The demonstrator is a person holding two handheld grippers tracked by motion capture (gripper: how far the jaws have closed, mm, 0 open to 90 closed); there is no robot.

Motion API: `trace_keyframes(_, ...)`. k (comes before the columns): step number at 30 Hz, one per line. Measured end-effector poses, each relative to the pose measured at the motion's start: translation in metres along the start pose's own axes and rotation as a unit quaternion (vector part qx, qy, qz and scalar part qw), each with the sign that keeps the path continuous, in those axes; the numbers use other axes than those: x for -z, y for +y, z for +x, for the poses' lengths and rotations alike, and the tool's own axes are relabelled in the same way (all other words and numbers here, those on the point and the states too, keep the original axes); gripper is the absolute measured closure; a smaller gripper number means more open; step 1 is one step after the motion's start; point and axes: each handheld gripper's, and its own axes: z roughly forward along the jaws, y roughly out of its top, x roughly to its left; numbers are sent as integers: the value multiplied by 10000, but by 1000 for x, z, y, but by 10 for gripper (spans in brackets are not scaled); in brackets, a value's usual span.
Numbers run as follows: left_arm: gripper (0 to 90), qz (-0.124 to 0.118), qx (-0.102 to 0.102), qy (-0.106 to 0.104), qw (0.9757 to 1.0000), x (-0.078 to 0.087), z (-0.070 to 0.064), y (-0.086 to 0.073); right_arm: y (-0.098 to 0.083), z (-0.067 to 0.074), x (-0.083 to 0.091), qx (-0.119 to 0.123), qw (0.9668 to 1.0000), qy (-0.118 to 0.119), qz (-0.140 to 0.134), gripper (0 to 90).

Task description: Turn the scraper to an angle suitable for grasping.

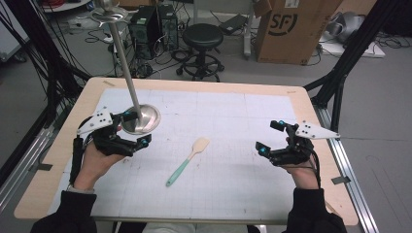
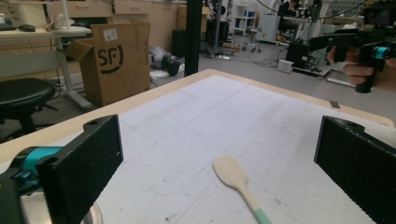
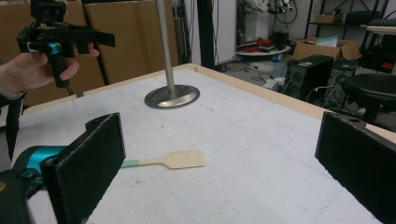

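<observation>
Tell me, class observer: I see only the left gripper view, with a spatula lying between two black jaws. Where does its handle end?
Observer: In the high view the spatula has a teal handle end that points toward the person's edge of the table, blade away.
Operator: What is the metal thing at my lower left?
Observer: The round base of a metal stand; its pole rises tall above the table.
Operator: Is the right gripper holding anything?
Observer: No. The right gripper hangs open over the table's right side, with nothing between its jaws.
Operator: And mine?
Observer: The left gripper is open too, close beside the stand's base.
</observation>
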Motion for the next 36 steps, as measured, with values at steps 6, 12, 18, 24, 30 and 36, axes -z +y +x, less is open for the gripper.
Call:
trace_keyframes(6,17,129,-111,-26,9999,-5,-5,-2,0,1,-1,7,10000,3,-5,6)
trace_keyframes(12,247,367,-67,-56,9993,-8,-9,-4,-1,0,-2,12,10000,45,52,6)
trace_keyframes(18,646,886,326,-186,9954,-15,-15,-7,-3,0,0,-32,10000,22,39,6)
trace_keyframes(24,749,1138,143,-199,9932,-28,-23,-14,-4,0,3,-38,10000,15,16,6)
trace_keyframes(30,813,1194,129,-234,9925,-37,-26,-20,-5,0,5,-53,10000,13,29,6)
trace_keyframes(36,879,1376,65,-315,9900,-47,-31,-30,-7,0,5,-63,10000,15,74,7)
